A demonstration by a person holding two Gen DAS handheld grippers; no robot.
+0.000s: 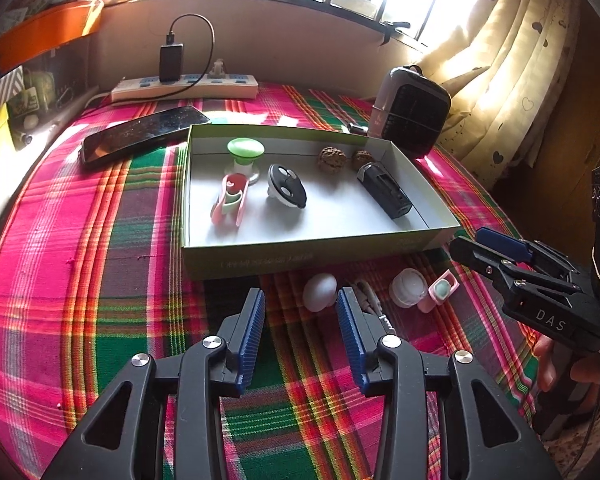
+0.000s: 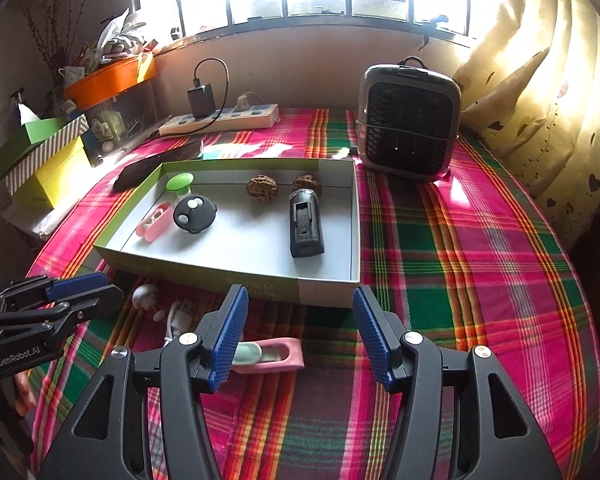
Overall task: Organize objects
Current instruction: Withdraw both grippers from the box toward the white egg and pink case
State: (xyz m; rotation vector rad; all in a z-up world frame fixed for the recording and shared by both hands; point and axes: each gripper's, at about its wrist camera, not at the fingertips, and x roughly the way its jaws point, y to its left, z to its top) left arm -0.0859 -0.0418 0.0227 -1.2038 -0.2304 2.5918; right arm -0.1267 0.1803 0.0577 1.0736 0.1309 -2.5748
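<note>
Below the box (image 1: 320,258) front wall, egg (image 1: 320,291) at my left gripper's (image 1: 301,312) twelve, pink case (image 2: 270,356) under my right gripper (image 2: 300,330); both spread, empty. I'd centre each before closing gently.

Ahead of the left gripper (image 1: 300,300) lies the shallow box (image 1: 320,248), and in it, from left to right, lie a scoop-shaped holder (image 1: 229,202), a stemmed cap (image 1: 245,156) behind it, a round disc (image 1: 287,190), two walnuts (image 1: 333,159) at the back wall and a long block (image 1: 384,190). Between that gripper and the box's near wall lie an egg (image 1: 320,291), a small jar (image 1: 408,287) and a little case (image 1: 440,290), all toward the right gripper (image 2: 300,320). Beyond the box sit a phone (image 1: 140,136) to the left, a power strip (image 1: 184,87) behind it and a fan (image 2: 410,120) to the right.
</note>
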